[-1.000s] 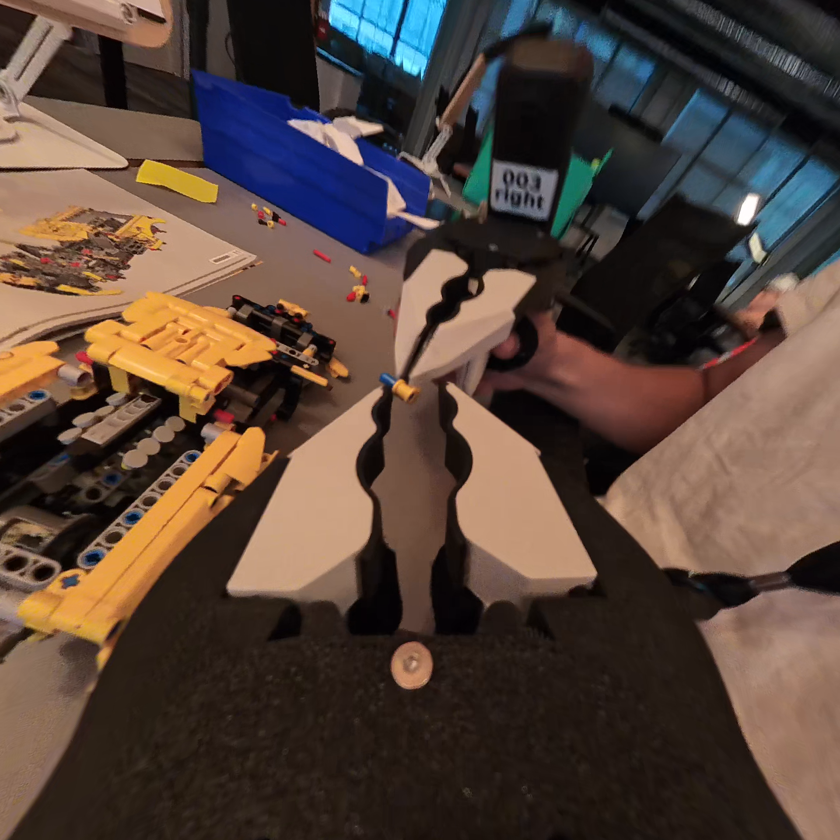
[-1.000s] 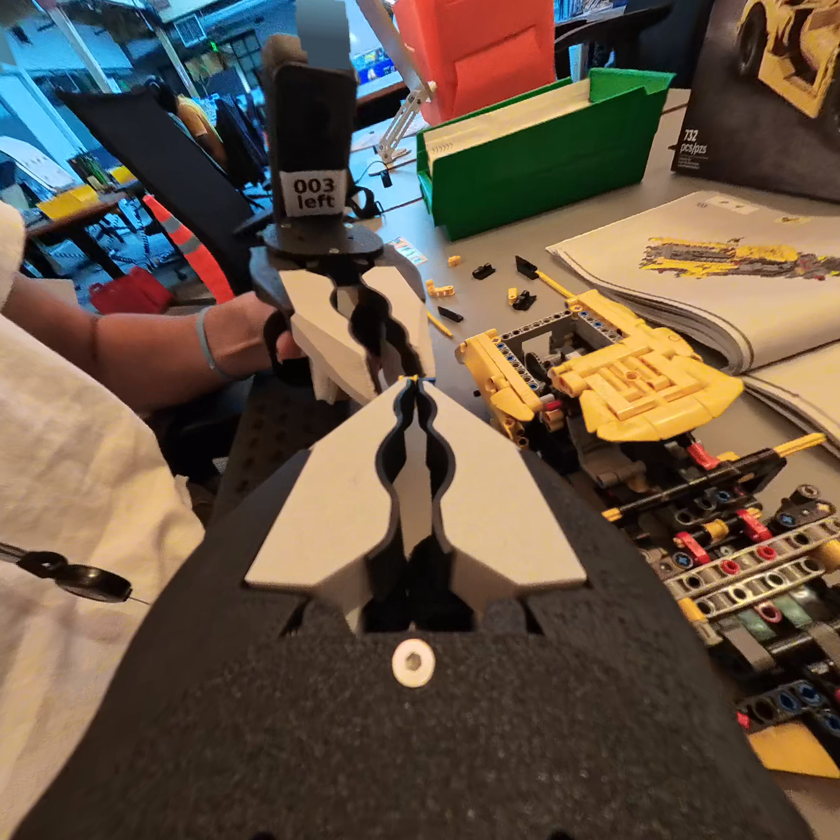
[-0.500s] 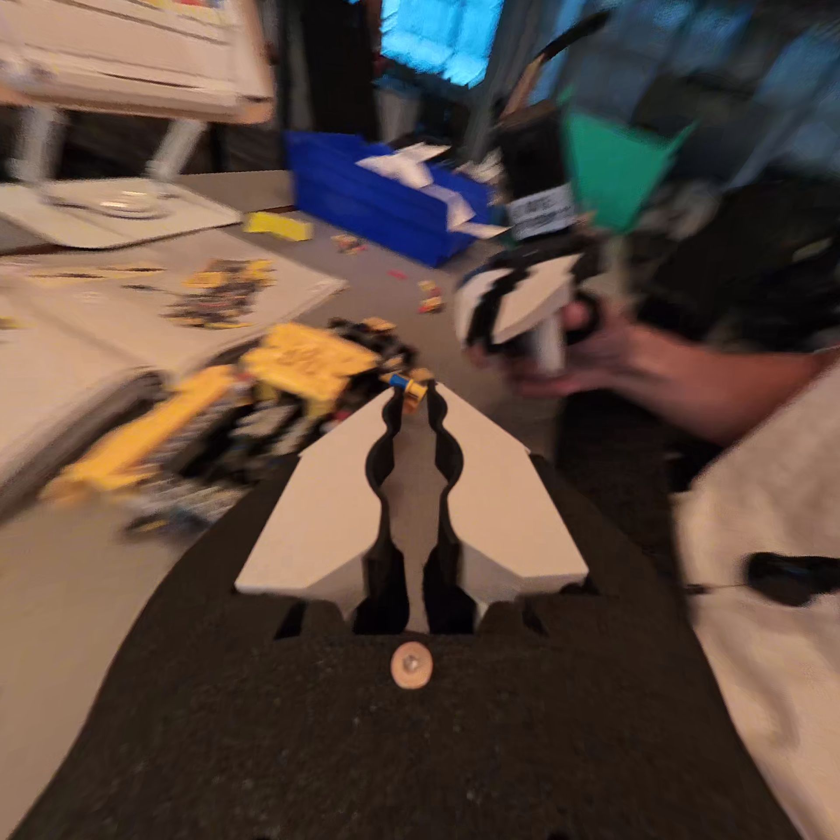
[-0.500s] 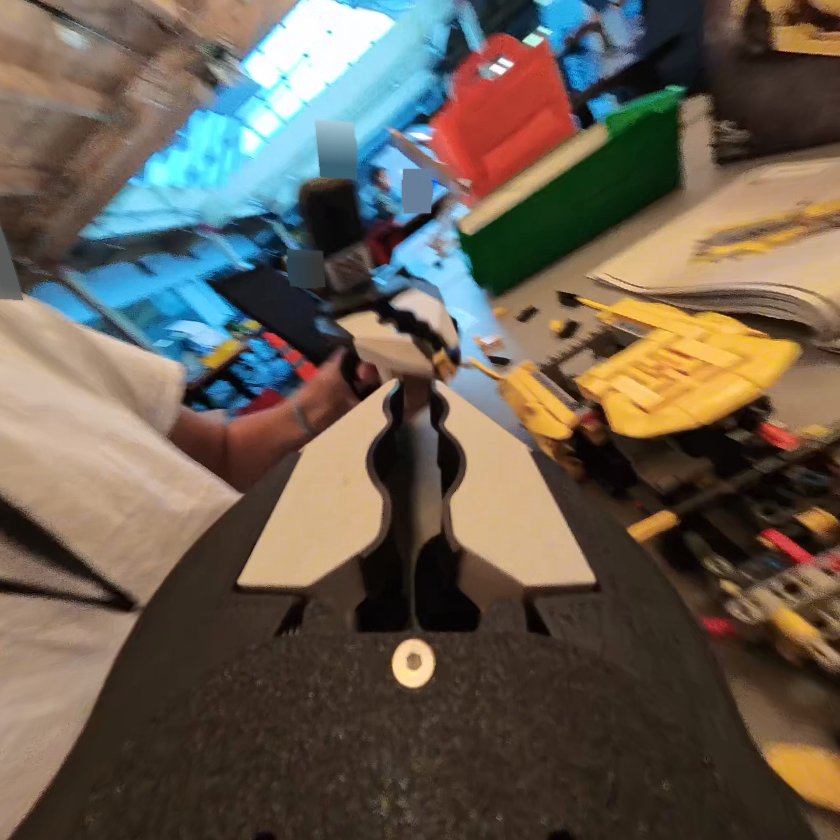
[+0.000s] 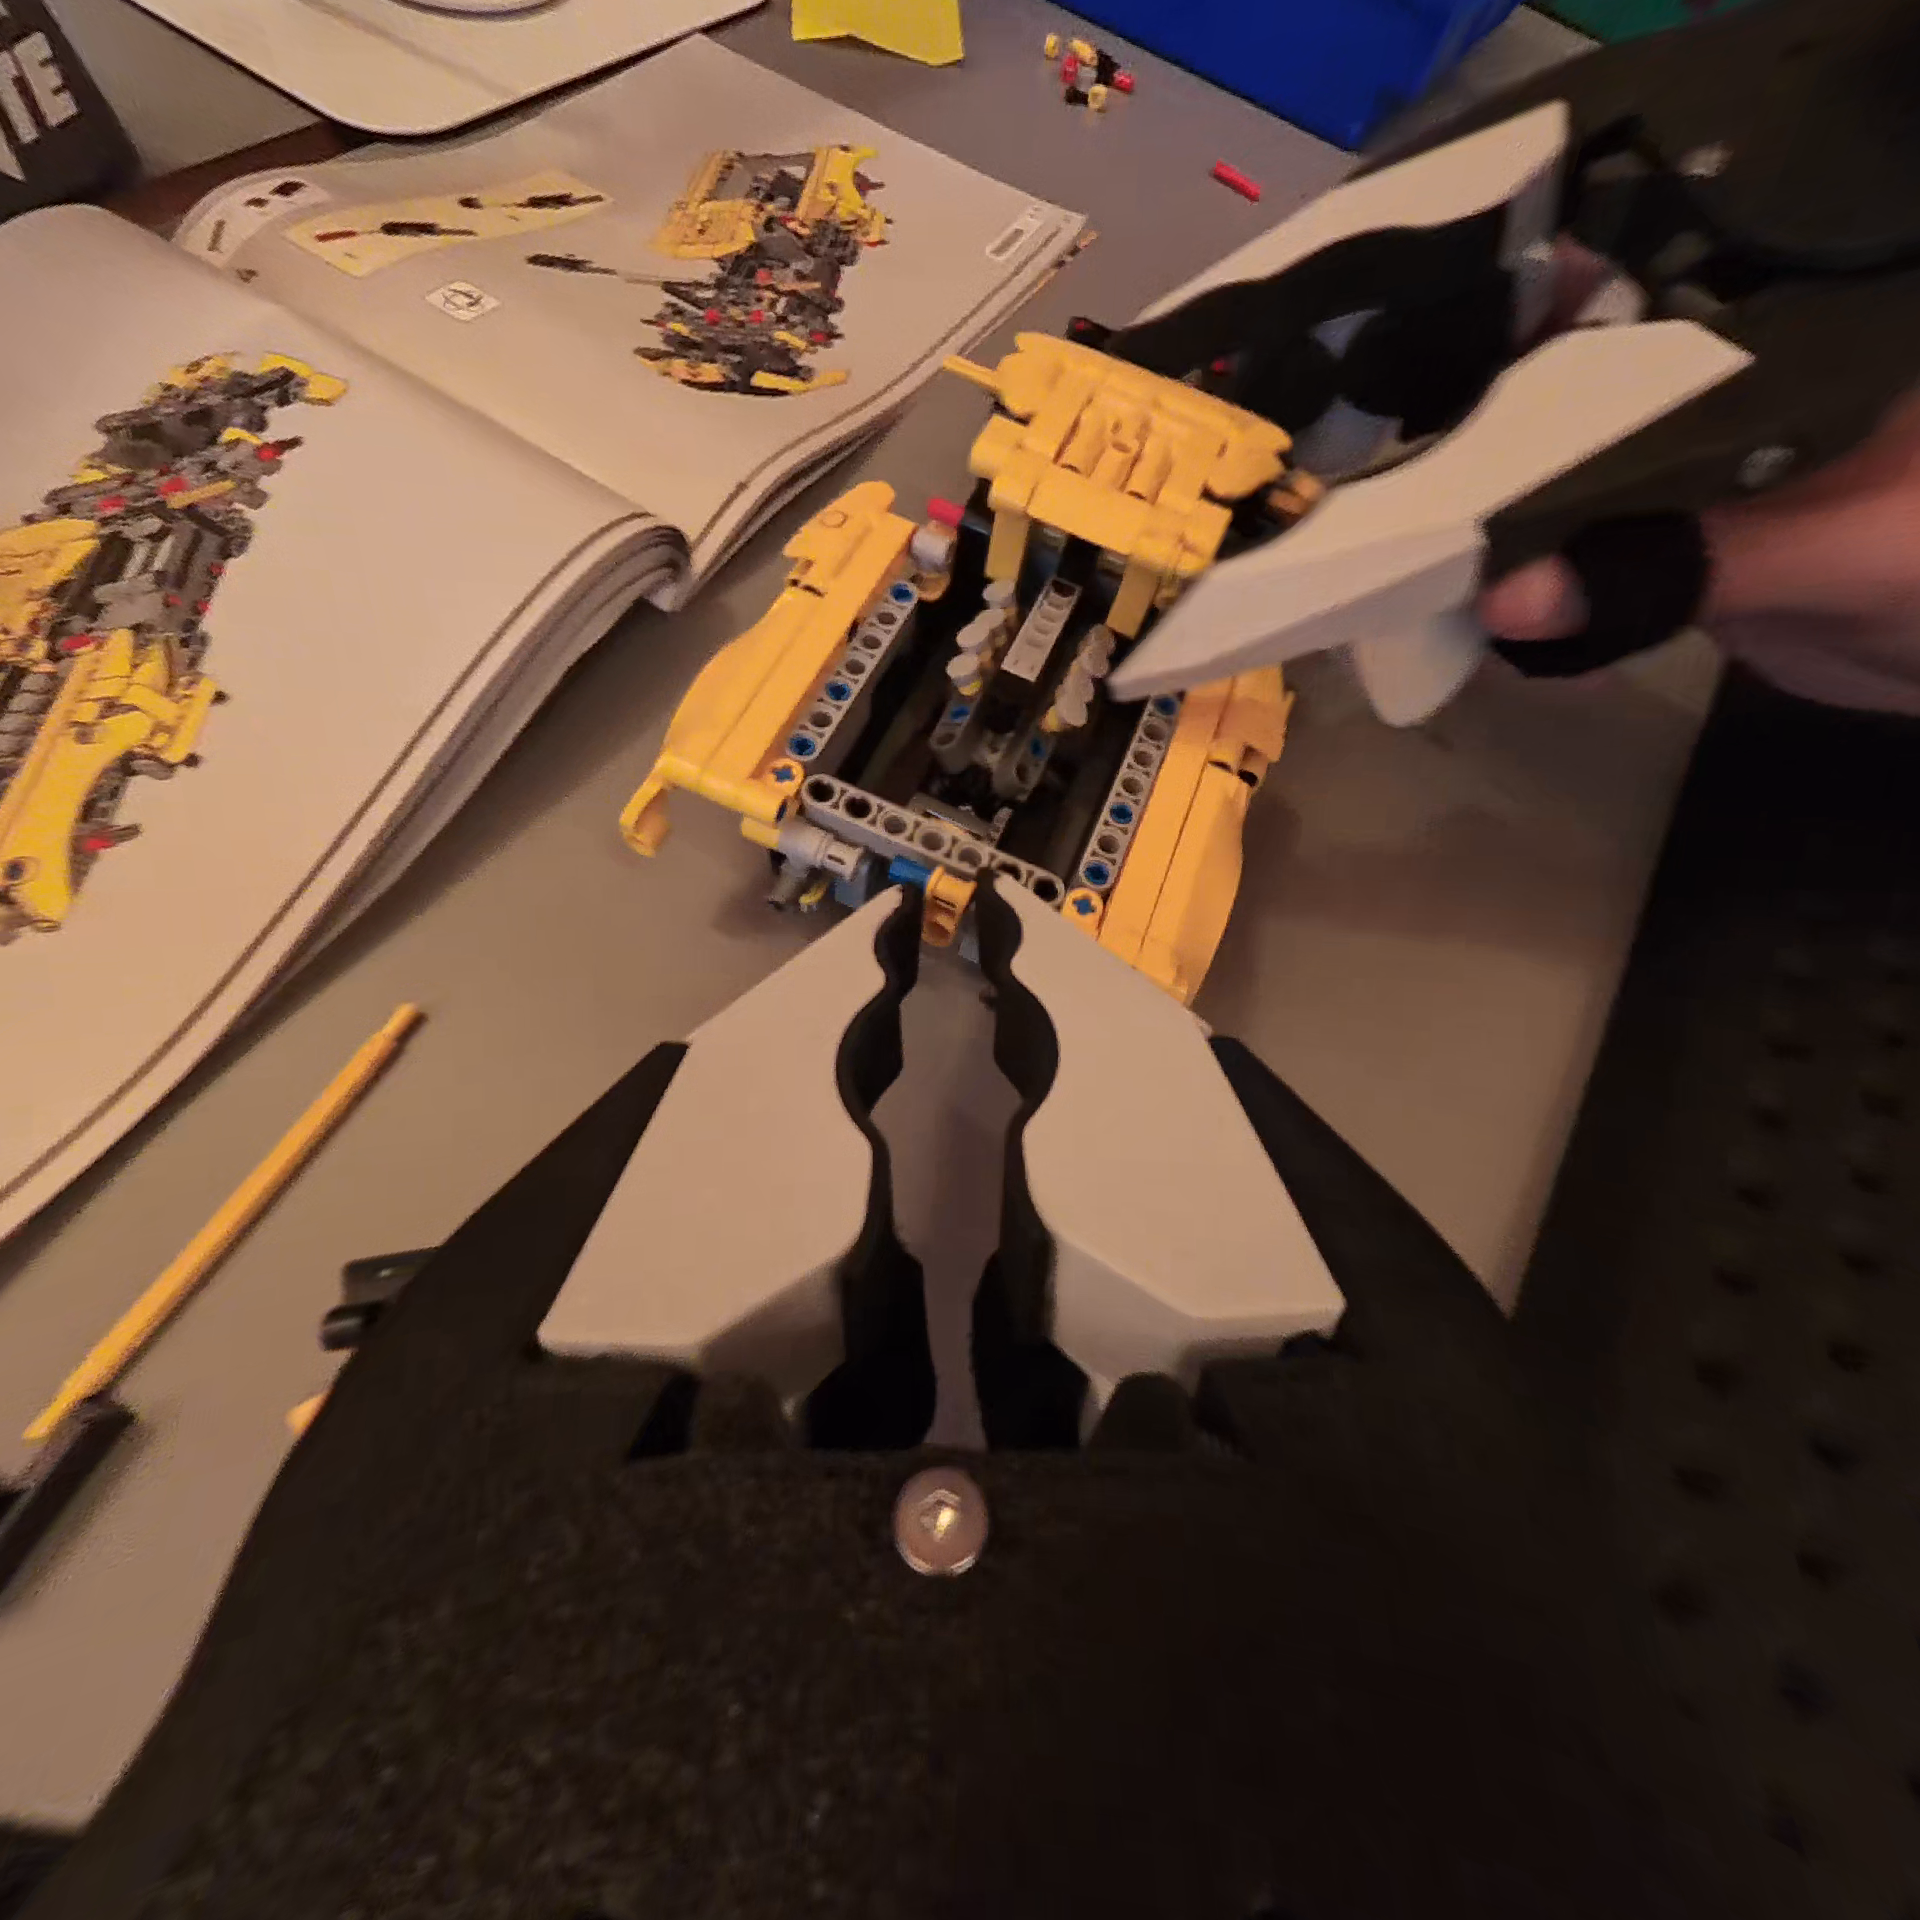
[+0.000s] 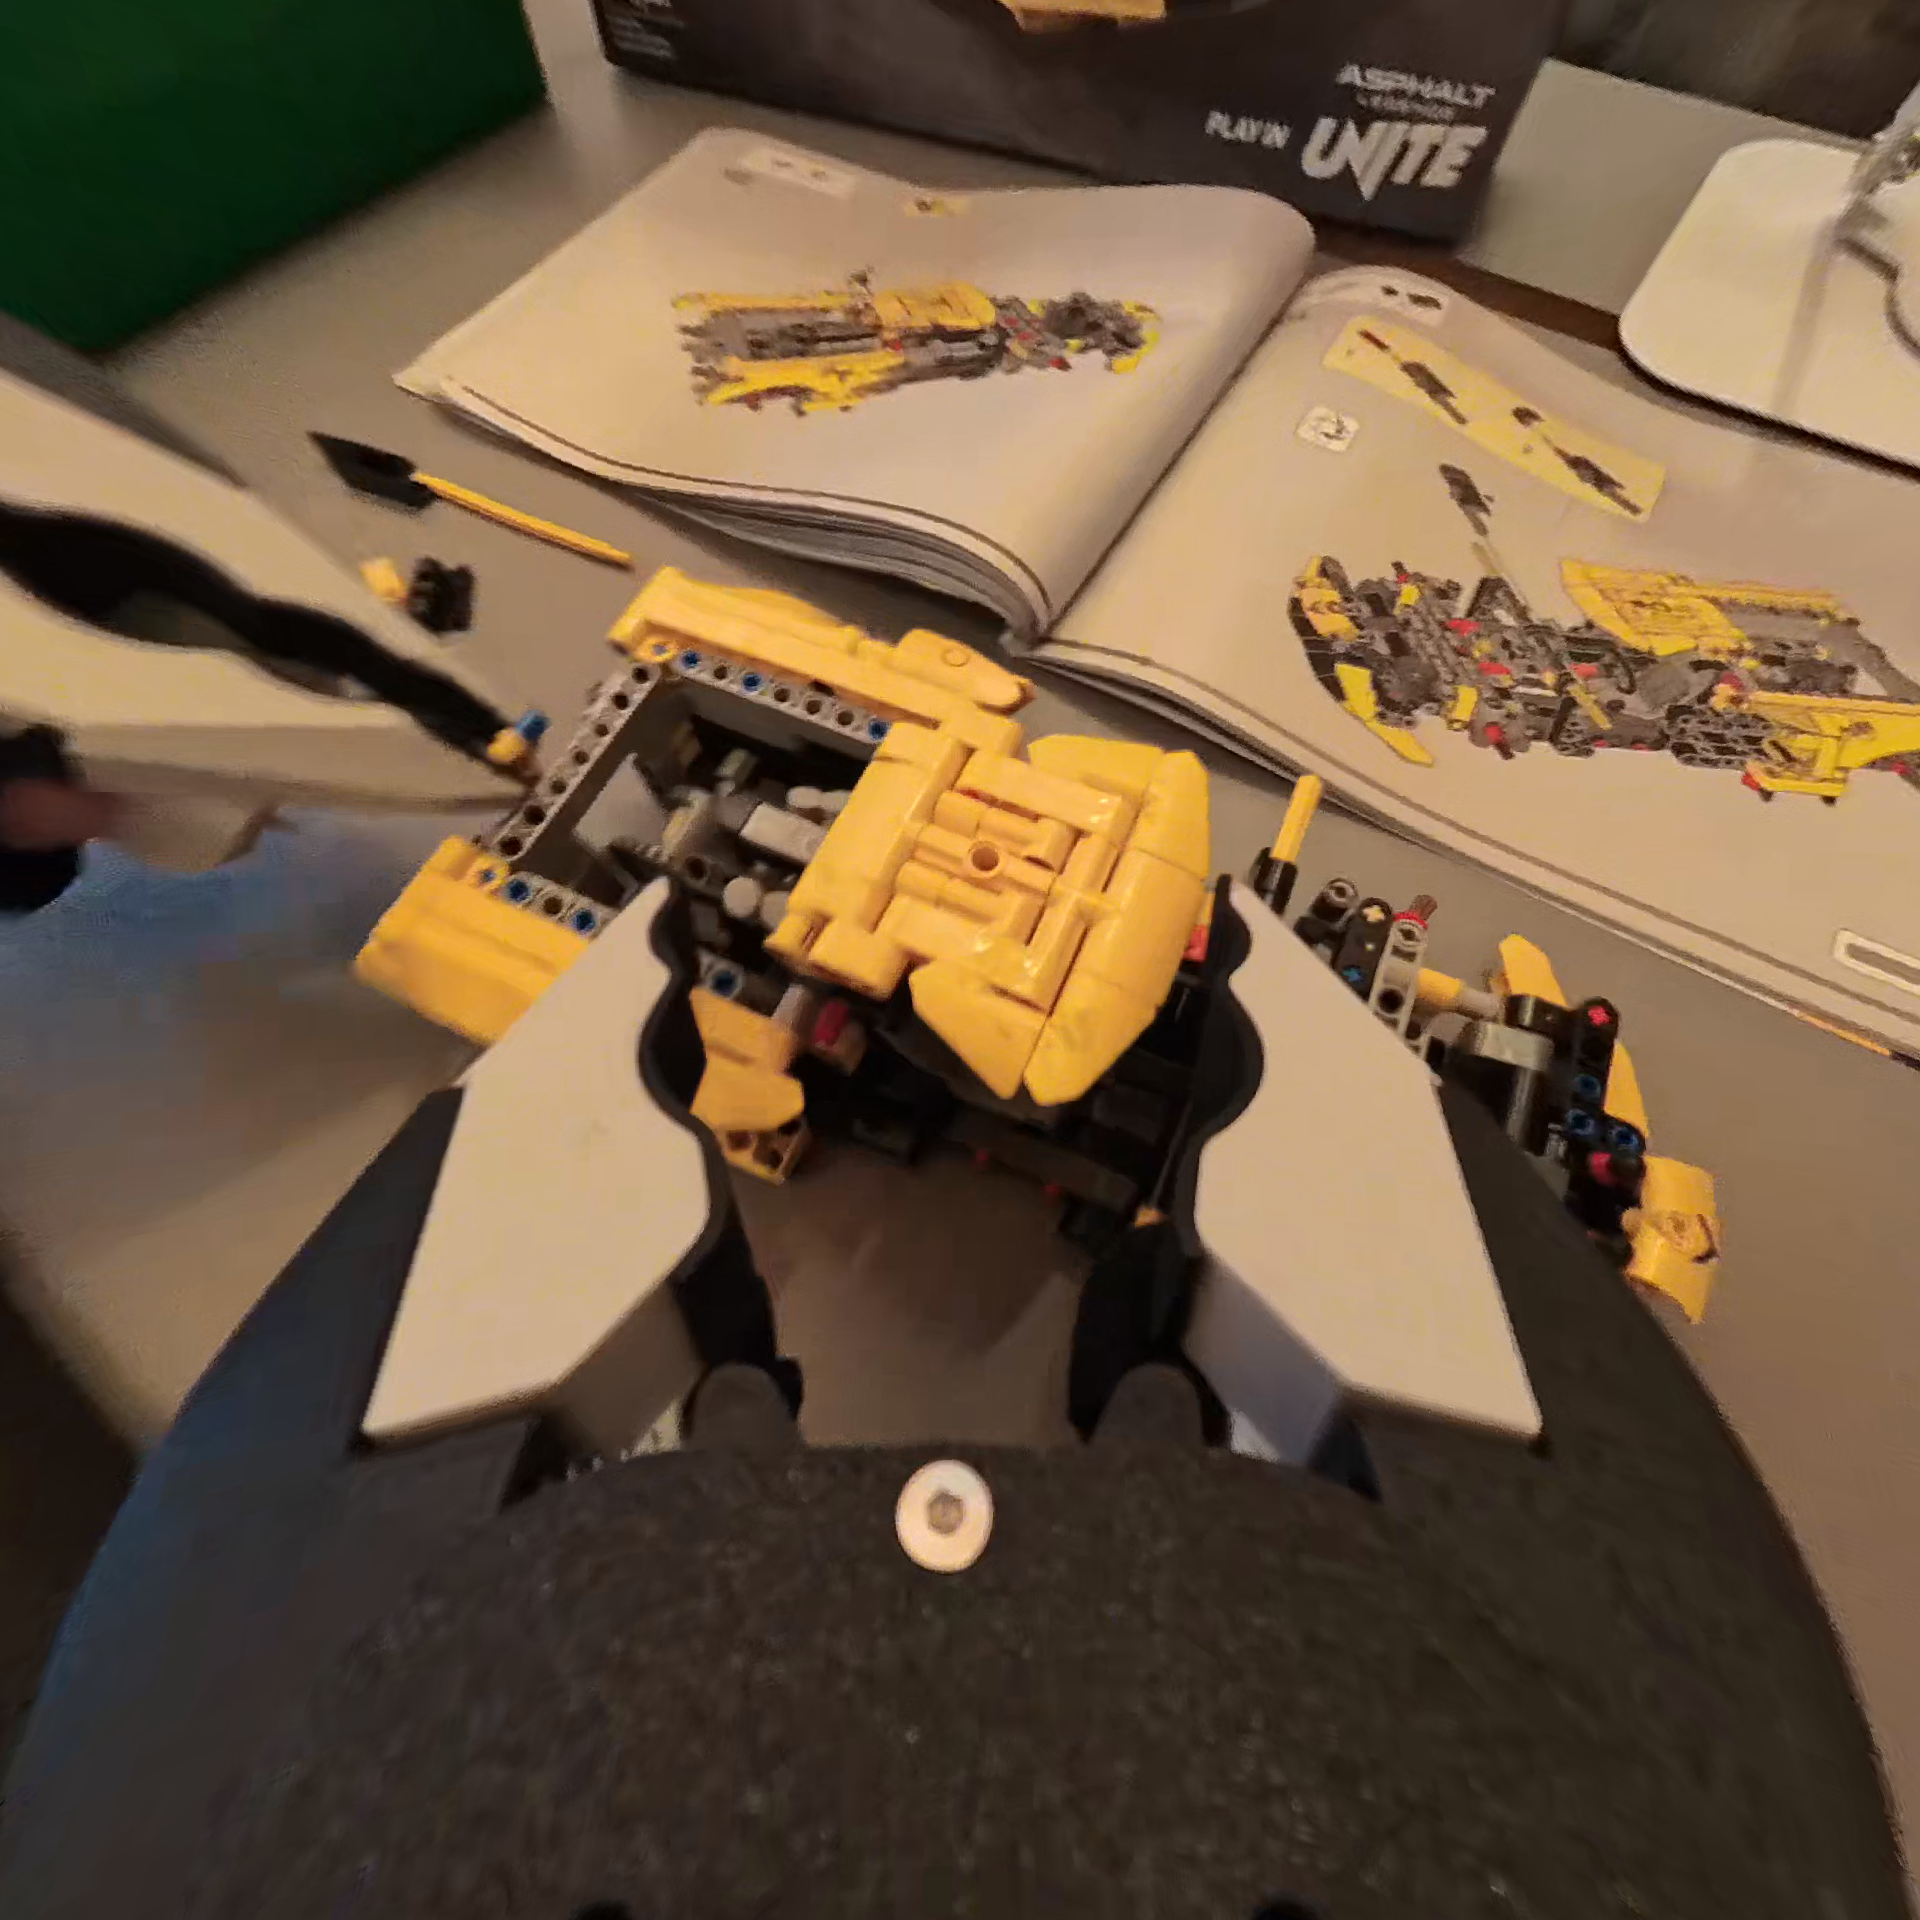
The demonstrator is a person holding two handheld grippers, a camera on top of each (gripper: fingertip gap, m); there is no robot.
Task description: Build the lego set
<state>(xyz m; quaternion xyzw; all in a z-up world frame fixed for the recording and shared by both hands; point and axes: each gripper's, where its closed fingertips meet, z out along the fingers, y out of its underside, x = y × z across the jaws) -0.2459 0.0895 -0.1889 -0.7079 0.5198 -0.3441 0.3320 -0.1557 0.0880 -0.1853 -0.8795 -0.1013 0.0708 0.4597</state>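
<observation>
The yellow and black lego car model (image 5: pixel 997 665) lies on the grey table beside the booklet. My left gripper (image 5: pixel 943 902) is shut on a small yellow and blue pin piece (image 5: pixel 943 914), held at the grey holed beam at the model's near end. In the right wrist view the left gripper (image 6: pixel 514 746) comes in from the left, with the pin piece (image 6: pixel 520 732) at the frame corner. My right gripper (image 6: pixel 945 899) is wide open, one finger on each side of the model's yellow top panel (image 6: pixel 997 904). It also shows in the left wrist view (image 5: pixel 1127 504), over the model's far end.
An open instruction booklet (image 6: pixel 1039 416) lies behind the model. A long yellow axle (image 5: pixel 229 1216) lies on the table. A separate black and yellow sub-assembly (image 6: pixel 1538 1049) sits right of the model. A black box (image 6: pixel 1143 114), a green bin (image 6: pixel 208 135) and loose small pieces (image 5: pixel 1086 73) are farther back.
Both grippers have swung down from facing each other in the air to the car model. The right gripper has opened wide. The left still holds the pin piece.
</observation>
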